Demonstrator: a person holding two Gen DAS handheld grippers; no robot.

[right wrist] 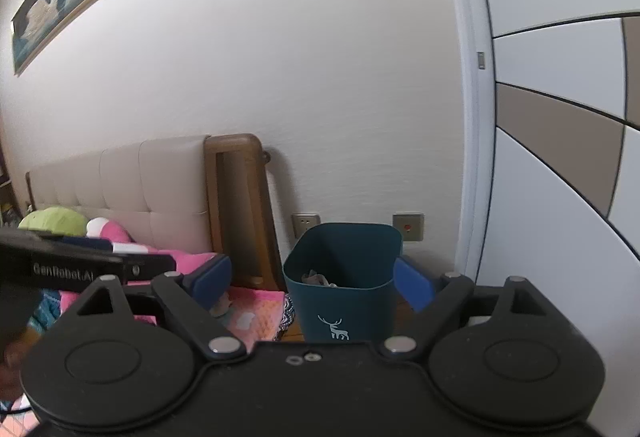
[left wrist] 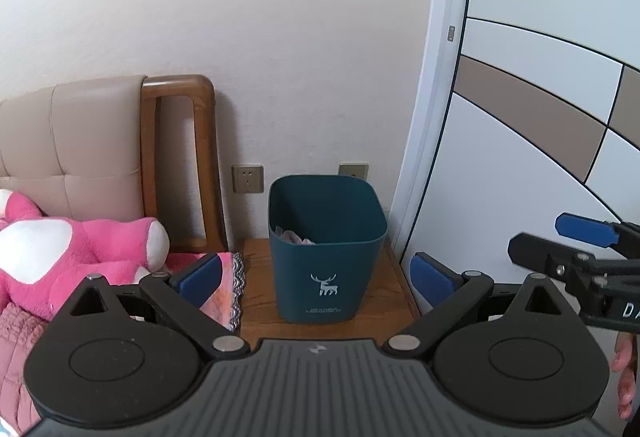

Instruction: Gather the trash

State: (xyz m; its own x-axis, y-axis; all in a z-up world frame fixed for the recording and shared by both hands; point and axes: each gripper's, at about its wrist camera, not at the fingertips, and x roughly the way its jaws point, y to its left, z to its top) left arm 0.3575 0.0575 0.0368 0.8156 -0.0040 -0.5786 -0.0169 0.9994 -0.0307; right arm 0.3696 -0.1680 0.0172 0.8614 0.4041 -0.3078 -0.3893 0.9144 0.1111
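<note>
A dark teal trash bin (left wrist: 327, 249) with a white deer print stands on a wooden nightstand (left wrist: 260, 301). Crumpled trash (left wrist: 294, 237) lies inside it. The bin also shows in the right wrist view (right wrist: 344, 285), with the trash (right wrist: 318, 279) in its bottom. My left gripper (left wrist: 316, 275) is open and empty, its blue pads either side of the bin, held back from it. My right gripper (right wrist: 314, 283) is open and empty, also facing the bin. The right gripper shows at the right edge of the left wrist view (left wrist: 560, 241).
A bed with a beige padded headboard (left wrist: 72, 141), a pink plush toy (left wrist: 72, 253) and a pink quilt (right wrist: 248, 313) lies to the left. A white and brown wardrobe (left wrist: 540, 141) stands close on the right. Wall sockets (left wrist: 248, 179) sit behind the bin.
</note>
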